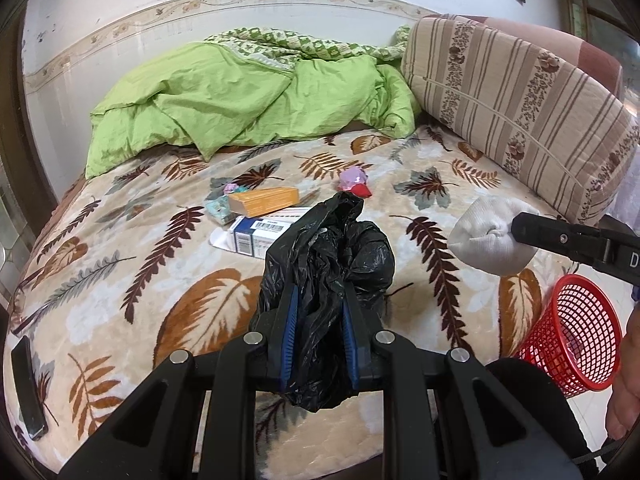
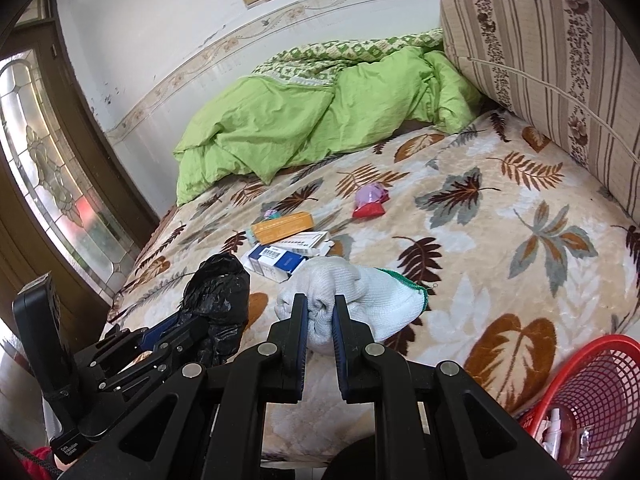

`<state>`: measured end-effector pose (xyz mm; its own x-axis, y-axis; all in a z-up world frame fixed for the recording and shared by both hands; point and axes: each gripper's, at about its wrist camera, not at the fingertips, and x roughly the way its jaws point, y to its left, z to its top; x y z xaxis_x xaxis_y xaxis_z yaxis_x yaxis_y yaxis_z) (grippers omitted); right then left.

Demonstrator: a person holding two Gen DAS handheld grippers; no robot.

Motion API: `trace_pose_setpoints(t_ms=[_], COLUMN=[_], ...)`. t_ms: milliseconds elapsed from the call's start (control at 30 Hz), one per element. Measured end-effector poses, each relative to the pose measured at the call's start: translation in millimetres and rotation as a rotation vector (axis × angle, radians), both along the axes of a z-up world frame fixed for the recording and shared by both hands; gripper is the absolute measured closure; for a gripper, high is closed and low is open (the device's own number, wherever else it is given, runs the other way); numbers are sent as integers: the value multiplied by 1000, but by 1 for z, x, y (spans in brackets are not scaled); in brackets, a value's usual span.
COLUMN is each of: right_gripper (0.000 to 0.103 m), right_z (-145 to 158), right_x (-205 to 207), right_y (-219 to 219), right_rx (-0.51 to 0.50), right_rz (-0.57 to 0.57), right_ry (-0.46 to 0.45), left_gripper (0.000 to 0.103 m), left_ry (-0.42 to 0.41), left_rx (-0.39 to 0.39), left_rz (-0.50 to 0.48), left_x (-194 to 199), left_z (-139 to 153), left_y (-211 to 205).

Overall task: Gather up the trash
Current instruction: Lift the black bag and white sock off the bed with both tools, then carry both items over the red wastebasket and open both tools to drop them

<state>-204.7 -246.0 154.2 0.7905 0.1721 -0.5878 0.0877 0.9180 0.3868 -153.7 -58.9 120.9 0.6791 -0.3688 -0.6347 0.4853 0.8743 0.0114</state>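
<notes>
As gripped: claws [image 1: 318, 300] on bag [image 1: 328, 248], glove [image 2: 348, 300].

Barcode on blue-and-white box [image 1: 256, 236], digits too small to read. Single letter "D" on right gripper [image 1: 516, 229] body. Small white label on left gripper [image 2: 192, 320] housing, illegible.

Left tongs [image 1: 319, 312] and right tongs [image 2: 320, 322] both clamped, angled downward

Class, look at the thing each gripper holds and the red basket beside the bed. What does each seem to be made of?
Black bag: thin plastic film, glossy and crinkled.
White glove: knitted fabric, probably cotton, matte, ribbed stitches, green cuff edge.
Red basket: moulded plastic by the look, shiny open mesh.
</notes>
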Motion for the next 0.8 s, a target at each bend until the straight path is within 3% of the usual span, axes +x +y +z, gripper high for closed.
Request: trace_pose_setpoints(t_ms=[533, 800], right_gripper=[91, 91], right_z=[5, -1], right_x=[-37, -80], right_y=[-54, -106], right_rx=[19, 49], right_rz=[-130, -277], right_ry=[-6, 28], left_gripper=[83, 83], left_ry=[4, 47], left_rx=[1, -22], left_rz=[-136, -286], left_x=[-15, -30], left_z=[5, 9], left_y=[-52, -99])
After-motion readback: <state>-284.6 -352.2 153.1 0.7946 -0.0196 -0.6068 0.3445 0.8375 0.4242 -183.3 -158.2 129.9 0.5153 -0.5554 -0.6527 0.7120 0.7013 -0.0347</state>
